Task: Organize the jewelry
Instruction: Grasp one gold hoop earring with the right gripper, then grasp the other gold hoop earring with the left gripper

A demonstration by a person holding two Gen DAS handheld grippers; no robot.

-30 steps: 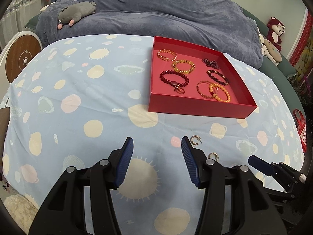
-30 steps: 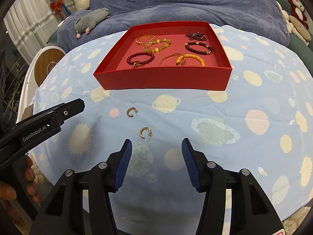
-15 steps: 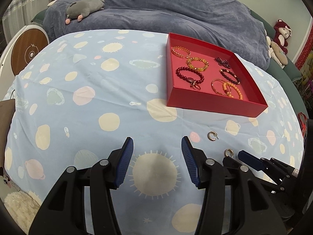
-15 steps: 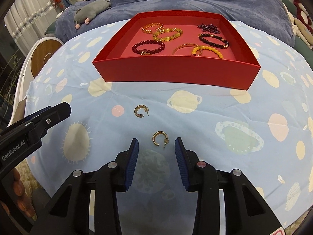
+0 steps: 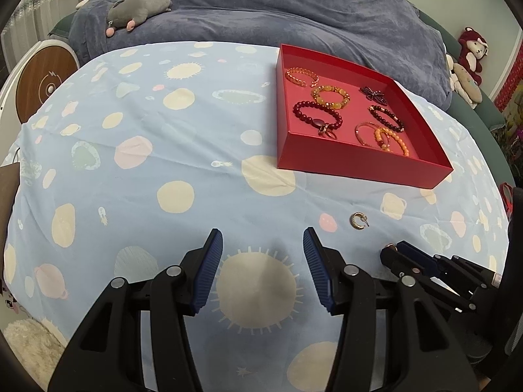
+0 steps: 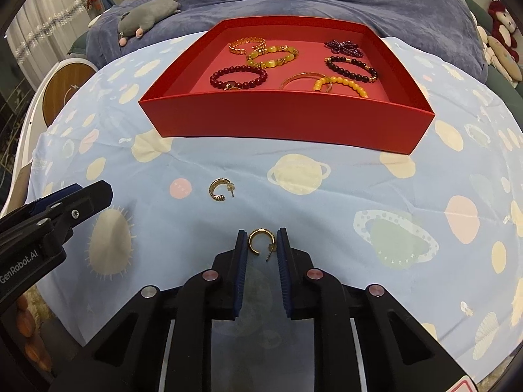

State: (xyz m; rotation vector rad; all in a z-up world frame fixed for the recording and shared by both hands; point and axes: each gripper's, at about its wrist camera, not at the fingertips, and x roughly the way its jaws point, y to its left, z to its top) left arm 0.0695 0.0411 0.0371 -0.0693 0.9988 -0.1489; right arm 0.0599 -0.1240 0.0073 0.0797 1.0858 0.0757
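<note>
A red tray holding several bead bracelets sits on the far right of the planet-print cloth. Two gold hoop earrings lie on the cloth in front of it. One earring lies between the pads of my right gripper, whose jaws are closing; thin gaps still show on both sides of the hoop. The other earring lies free, a little nearer the tray. My left gripper hovers open over a sun print with nothing between its fingers. In the left wrist view, the right gripper hides its earring.
Behind the table lies a blue blanket with a grey plush toy on it. A round wood-and-white device stands at the left edge. Plush toys sit at the far right. The left gripper's fingers show at the right wrist view's left edge.
My right gripper moved forward and down to the nearer earring, and its jaws narrowed from wide apart to closely flanking it. The left gripper stayed open and shifted only slightly.
</note>
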